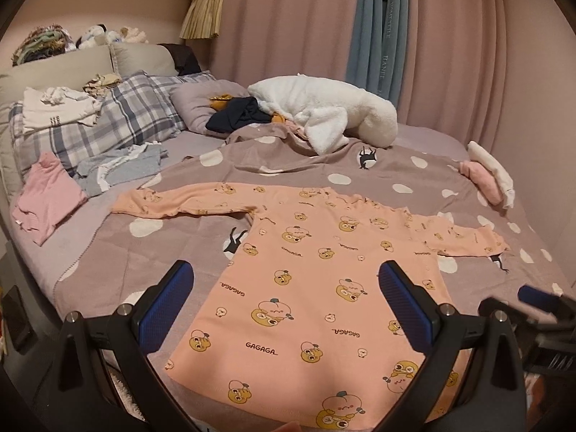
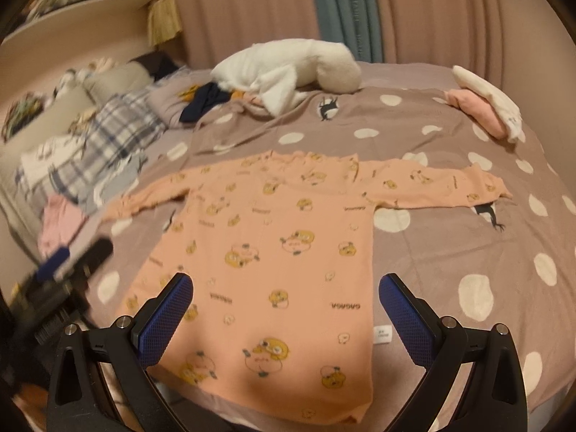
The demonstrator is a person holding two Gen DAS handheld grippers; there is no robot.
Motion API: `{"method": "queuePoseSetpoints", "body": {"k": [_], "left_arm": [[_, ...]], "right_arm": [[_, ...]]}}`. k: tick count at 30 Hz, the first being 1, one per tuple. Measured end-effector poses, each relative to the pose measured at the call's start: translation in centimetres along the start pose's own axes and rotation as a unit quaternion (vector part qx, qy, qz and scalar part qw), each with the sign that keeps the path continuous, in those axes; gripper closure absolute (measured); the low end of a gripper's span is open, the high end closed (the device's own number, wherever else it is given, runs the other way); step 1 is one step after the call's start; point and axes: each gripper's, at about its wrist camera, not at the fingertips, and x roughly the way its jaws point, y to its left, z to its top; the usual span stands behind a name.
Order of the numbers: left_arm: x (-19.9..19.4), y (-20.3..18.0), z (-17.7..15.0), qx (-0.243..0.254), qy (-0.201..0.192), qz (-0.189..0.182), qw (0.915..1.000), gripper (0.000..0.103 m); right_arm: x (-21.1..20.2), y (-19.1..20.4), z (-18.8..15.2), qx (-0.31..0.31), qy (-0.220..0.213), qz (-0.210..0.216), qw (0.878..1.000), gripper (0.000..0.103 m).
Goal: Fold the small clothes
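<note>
A wide bed fills both views, covered by a mauve blanket with pale spots; pink curtains hang across the upper frame, and a white plush toy lies in the upper centre. Plaid pillows and loose garments crowd the upper left; folded pink and white pieces sit at the right edge. The task's thing, a peach long-sleeved shirt printed with cartoon faces, lies flat in the centre, hem toward the bottom of the frame, both sleeves stretched sideways, neckline toward the plush toy. It looks like thin, soft knit; it should be light and limp and will likely sag if lifted from one point, so sleeve cuffs, shoulders or hem corners seem the sensible places to pinch. The left gripper hovers over the hem with its blue pads spread wide, holding nothing; the right gripper does the same in its own, somewhat blurred view, and a small white tag shows beside the shirt's right side. Open blanket lies on both sides of the body for folding sleeves inward; the bed's near edge sits just below the hem.
</note>
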Motion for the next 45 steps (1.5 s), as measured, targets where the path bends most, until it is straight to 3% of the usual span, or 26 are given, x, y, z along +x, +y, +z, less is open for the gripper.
{"method": "queuePoseSetpoints", "body": {"k": [4,7,11,15,17,20,24,29,32,35,41,45], "left_arm": [[0.6,1.3,0.3,-0.009,-0.003,-0.027,0.9996,0.000],[1.3,2.0,2.0,-0.017,0.006,-0.047,0.9988,0.000],[2.6,2.0,5.7,0.011,-0.002,-0.091,0.9957,0.000],[3.9,3.2,5.6,0.015,0.006,-0.126,0.9918,0.000],[4.5,4.8,4.4,-0.013,0.003,-0.155,0.9877,0.000],[5.6,5.7,5.2,-0.035,0.038,-0.136,0.9894,0.000],[5.4,6.7,5.2,-0.067,0.021,-0.184,0.9804,0.000],[5.0,5.9,4.8,-0.055,0.050,-0.218,0.9731,0.000],[4.1,5.7,4.5,-0.052,0.048,-0.215,0.9740,0.000],[3.0,5.9,4.1,-0.040,0.043,-0.219,0.9740,0.000],[2.4,8.0,2.9,-0.030,-0.004,-0.134,0.9905,0.000],[3.8,9.4,1.8,-0.044,0.007,-0.109,0.9930,0.000]], "right_arm": [[-0.4,0.3,-0.7,0.026,-0.012,-0.020,0.999,0.000],[-1.4,2.0,0.5,0.005,-0.021,-0.036,0.999,0.000],[-3.6,4.4,2.6,-0.019,-0.066,-0.081,0.994,0.000],[-4.3,5.2,3.0,0.008,-0.099,-0.133,0.986,0.000],[-3.4,5.1,2.6,0.029,-0.101,-0.132,0.986,0.000],[-0.7,4.8,2.1,0.057,-0.070,-0.127,0.988,0.000],[1.1,5.5,0.8,0.071,-0.064,-0.129,0.987,0.000],[2.5,6.5,-1.0,0.091,-0.054,-0.111,0.988,0.000],[2.9,7.1,-1.9,0.098,-0.035,-0.082,0.991,0.000],[1.7,7.6,-1.9,0.094,-0.051,-0.092,0.990,0.000],[-1.5,7.7,-1.3,0.072,-0.092,-0.069,0.991,0.000],[-3.7,6.9,-1.5,0.090,-0.119,-0.060,0.987,0.000]]}}
